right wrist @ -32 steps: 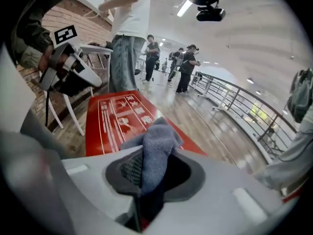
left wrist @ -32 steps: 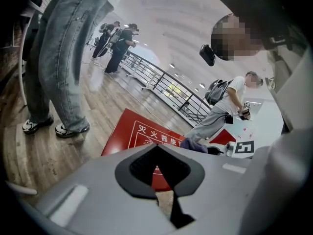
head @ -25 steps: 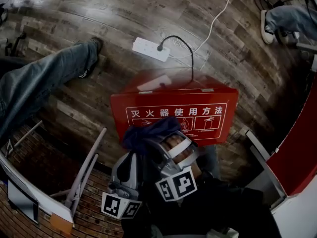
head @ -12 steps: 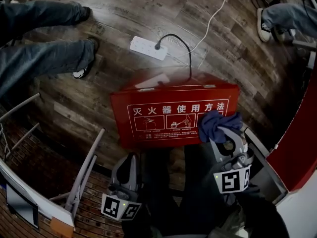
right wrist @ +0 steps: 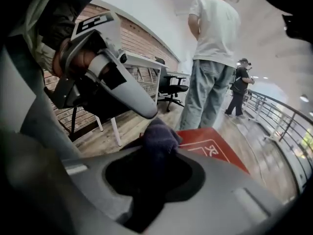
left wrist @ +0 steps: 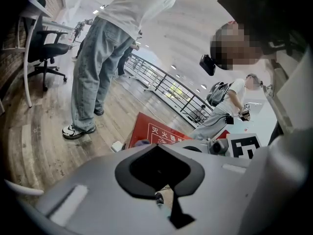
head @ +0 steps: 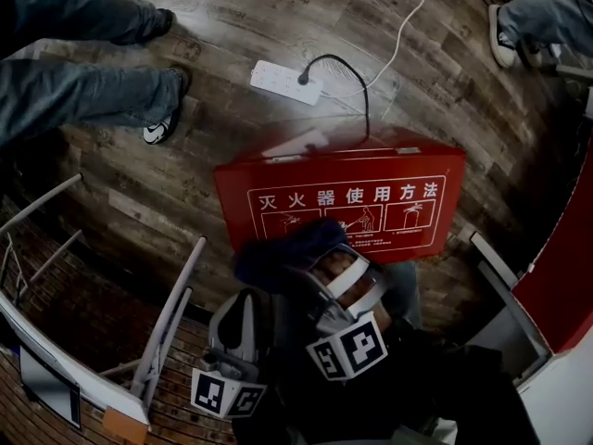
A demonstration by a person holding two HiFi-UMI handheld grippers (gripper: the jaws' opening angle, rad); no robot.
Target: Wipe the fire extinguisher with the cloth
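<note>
on the red extinguisher box [head: 417, 170], right gripper [head: 320, 265] clamps cloth [head: 278, 253] mid-wipe, rightward sweep probably next; left gripper [head: 246, 304] closed, empty.

Office: swivel chair [left wrist: 46, 50], white desk [right wrist: 142, 61].

— What do we see along our left hand-held gripper [left wrist: 157, 151]?
— We see its jaws together with nothing between them. Beyond them the red fire extinguisher box [left wrist: 159, 133] lies on the wooden floor [left wrist: 39, 131]. A person in jeans [left wrist: 95, 62] stands near it, and an office chair [left wrist: 46, 50] is further off.
</note>
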